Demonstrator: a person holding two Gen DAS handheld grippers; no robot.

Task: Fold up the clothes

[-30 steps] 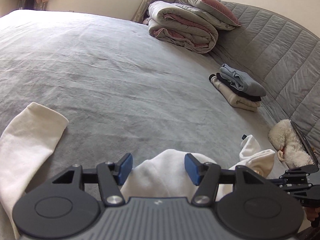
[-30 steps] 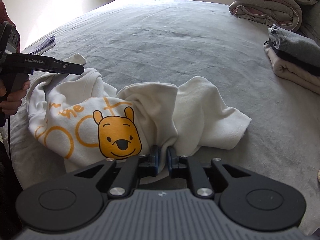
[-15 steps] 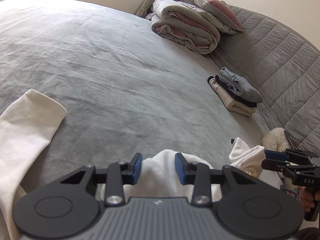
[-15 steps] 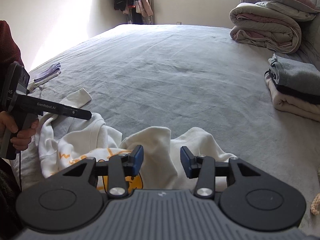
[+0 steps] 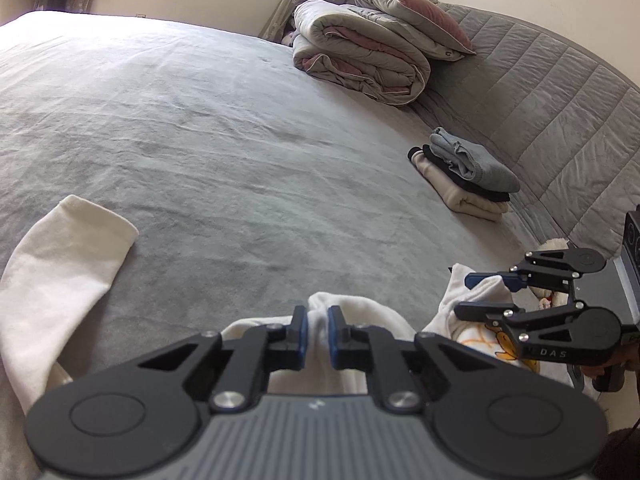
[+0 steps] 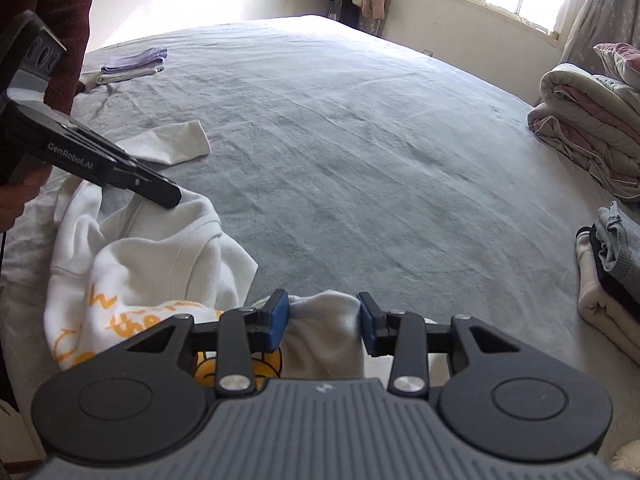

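A white sweatshirt (image 6: 160, 264) with an orange bear print lies crumpled at the near edge of the grey bed (image 6: 360, 140). One sleeve (image 5: 68, 256) stretches out to the left. My left gripper (image 5: 317, 330) is closing, and its blue pads pinch a raised fold of the sweatshirt (image 5: 360, 320). In the right wrist view the same gripper (image 6: 172, 200) reaches in from the left onto the fabric. My right gripper (image 6: 323, 322) is closing around another white fold that fills the gap between its pads. It also shows from the side (image 5: 476, 294) at the right.
A stack of folded clothes (image 5: 464, 176) sits by the quilted headboard (image 5: 540, 100). A rolled duvet with a pillow (image 5: 360, 60) lies at the far corner. A white plush toy (image 5: 554, 246) is behind the right gripper. Small folded cloths (image 6: 132, 64) lie far left.
The left jaws have drawn together onto the white fold. The right gripper let go of the hem, opened, shifted and rolled, and now narrows around a different fold.
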